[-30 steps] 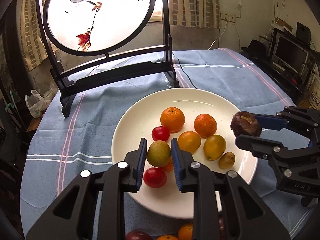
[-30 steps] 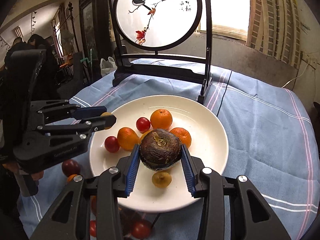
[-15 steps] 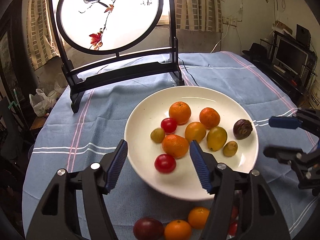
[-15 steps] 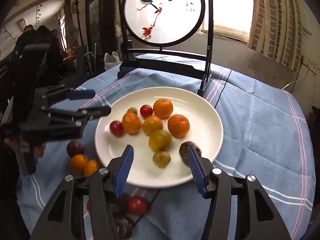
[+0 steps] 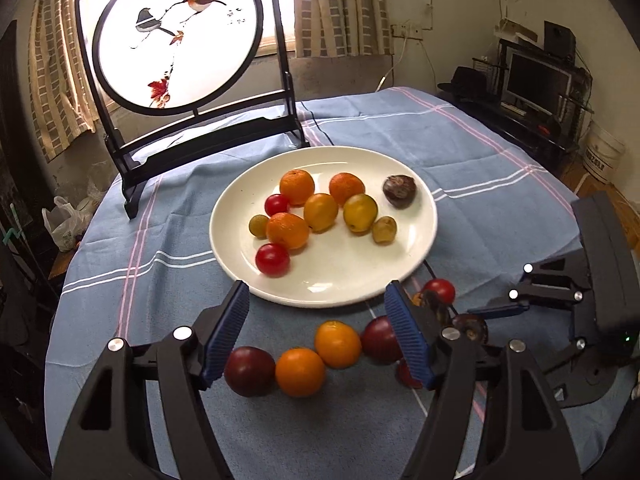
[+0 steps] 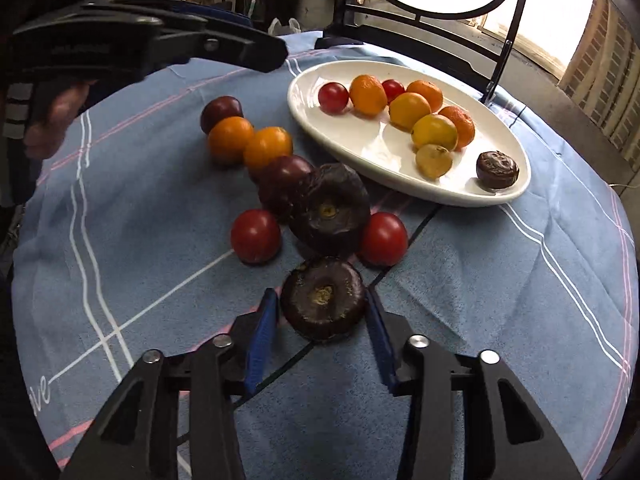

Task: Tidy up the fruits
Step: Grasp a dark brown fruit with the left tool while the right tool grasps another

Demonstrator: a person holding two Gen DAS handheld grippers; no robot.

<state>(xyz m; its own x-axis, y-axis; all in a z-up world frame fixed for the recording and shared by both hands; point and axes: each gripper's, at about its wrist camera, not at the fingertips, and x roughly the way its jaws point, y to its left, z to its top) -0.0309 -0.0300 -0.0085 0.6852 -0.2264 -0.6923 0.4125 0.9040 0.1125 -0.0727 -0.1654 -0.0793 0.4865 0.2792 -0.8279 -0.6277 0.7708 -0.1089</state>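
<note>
The white plate [image 5: 420,240] is the thing to steer by. On it sit oranges, yellow fruits, two red tomatoes and one dark wrinkled passion fruit [image 5: 399,191] near its far right rim. On the blue cloth [image 6: 500,280] on the near side of the plate, more fruit lies loose in a ragged line.

The right gripper [image 6: 320,332] is down low over that loose fruit, and a second wrinkled dark fruit [image 6: 323,304] sits squarely between its blue pads. The jaws stand partly open, close on either side of it; I cannot tell whether the pads touch the skin yet. The fruit is squat and round, stem scar turned up toward the camera, so no long axis matters; it wants only a straight close. A third dark wrinkled fruit [image 6: 330,210] lies just beyond it toward the plate, flanked by two red tomatoes [image 6: 256,236], so I judge a nudge forward could set them rolling.

The left gripper [image 5: 316,340] hovers wide open and holds nothing. Ahead of it, between it and the plate's near rim, lie a dark plum [image 5: 250,370] and two oranges [image 5: 300,372], nearer to it than to the right gripper.

As for writing: a few letters, "ive", show on the cloth in the right wrist view, and small characters on the round bird screen [image 5: 176,36] behind the plate are too faint to read.
</note>
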